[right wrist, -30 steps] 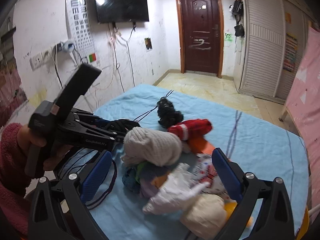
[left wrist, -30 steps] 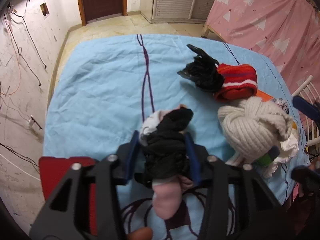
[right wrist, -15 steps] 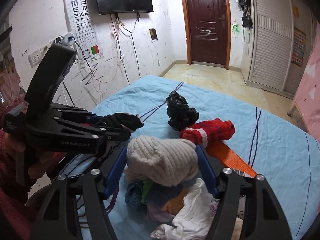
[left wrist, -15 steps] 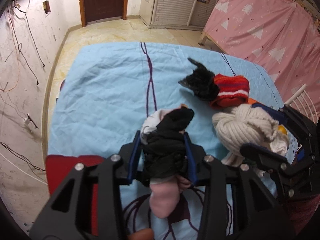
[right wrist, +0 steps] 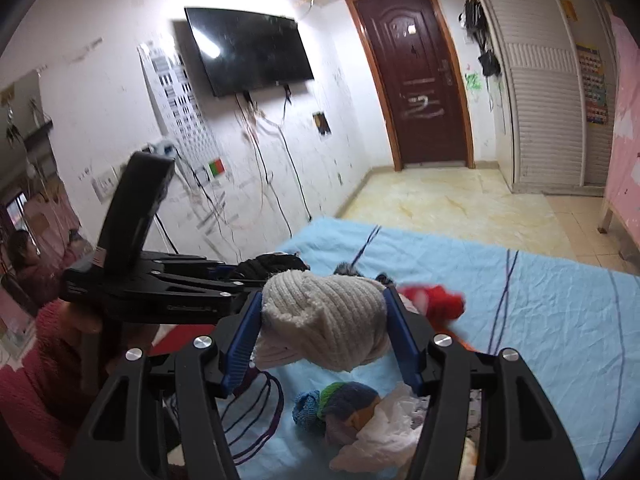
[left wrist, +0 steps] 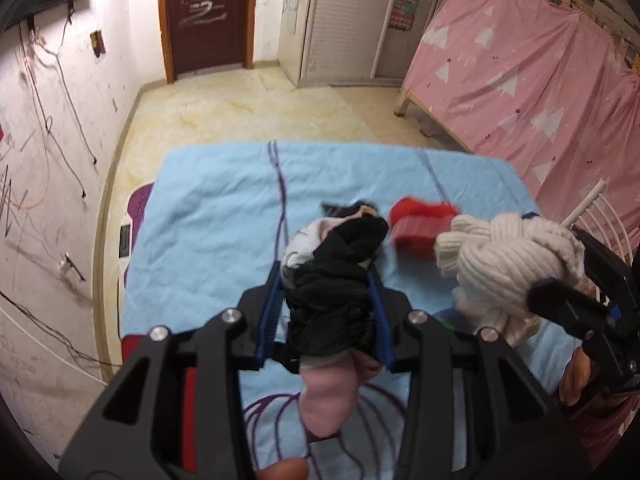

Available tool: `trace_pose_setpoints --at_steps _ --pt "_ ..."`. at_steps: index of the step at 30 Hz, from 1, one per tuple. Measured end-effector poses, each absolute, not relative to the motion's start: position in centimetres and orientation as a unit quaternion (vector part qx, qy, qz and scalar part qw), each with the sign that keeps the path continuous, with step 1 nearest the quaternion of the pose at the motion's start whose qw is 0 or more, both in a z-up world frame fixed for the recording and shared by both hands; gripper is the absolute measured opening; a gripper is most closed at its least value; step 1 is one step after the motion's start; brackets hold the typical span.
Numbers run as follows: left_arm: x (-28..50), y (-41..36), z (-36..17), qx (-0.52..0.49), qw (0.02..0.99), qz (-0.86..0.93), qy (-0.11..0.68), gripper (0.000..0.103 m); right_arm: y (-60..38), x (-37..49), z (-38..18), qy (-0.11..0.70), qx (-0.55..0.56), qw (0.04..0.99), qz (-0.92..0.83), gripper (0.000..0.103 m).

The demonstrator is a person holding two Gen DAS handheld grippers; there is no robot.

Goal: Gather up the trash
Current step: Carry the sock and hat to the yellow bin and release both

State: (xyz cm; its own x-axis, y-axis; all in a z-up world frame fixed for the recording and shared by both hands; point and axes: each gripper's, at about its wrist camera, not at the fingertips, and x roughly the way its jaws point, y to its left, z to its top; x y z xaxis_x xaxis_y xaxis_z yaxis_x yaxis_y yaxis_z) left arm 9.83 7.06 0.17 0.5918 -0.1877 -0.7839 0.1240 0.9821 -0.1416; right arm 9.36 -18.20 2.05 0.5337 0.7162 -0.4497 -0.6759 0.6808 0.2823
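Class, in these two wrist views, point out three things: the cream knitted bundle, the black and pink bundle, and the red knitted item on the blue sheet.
cream knitted bundle (right wrist: 324, 320): right wrist view, ribbed middle.
black and pink bundle (left wrist: 330, 300): left wrist view, black middle.
red knitted item (left wrist: 416, 226): left wrist view, blurred centre.

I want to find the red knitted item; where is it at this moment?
The red knitted item lies on the blue sheet, in the right wrist view just right of the cream knitted bundle that the right gripper grips.
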Motion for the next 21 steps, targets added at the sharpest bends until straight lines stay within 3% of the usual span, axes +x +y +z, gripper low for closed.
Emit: trace_pose_setpoints --at_steps 8,21 --pt "10.2 2.9 3.4 -0.022 0.901 -0.109 0.419 0.038 -25.7 8.0 4.9 0.225 0.081 0.897 0.373 0.054" --pt "11.1 -10.0 4.3 0.038 0.889 -0.183 0.418 0.038 -41.8 6.0 3.7 0.197 0.152 0.933 0.261 0.054"
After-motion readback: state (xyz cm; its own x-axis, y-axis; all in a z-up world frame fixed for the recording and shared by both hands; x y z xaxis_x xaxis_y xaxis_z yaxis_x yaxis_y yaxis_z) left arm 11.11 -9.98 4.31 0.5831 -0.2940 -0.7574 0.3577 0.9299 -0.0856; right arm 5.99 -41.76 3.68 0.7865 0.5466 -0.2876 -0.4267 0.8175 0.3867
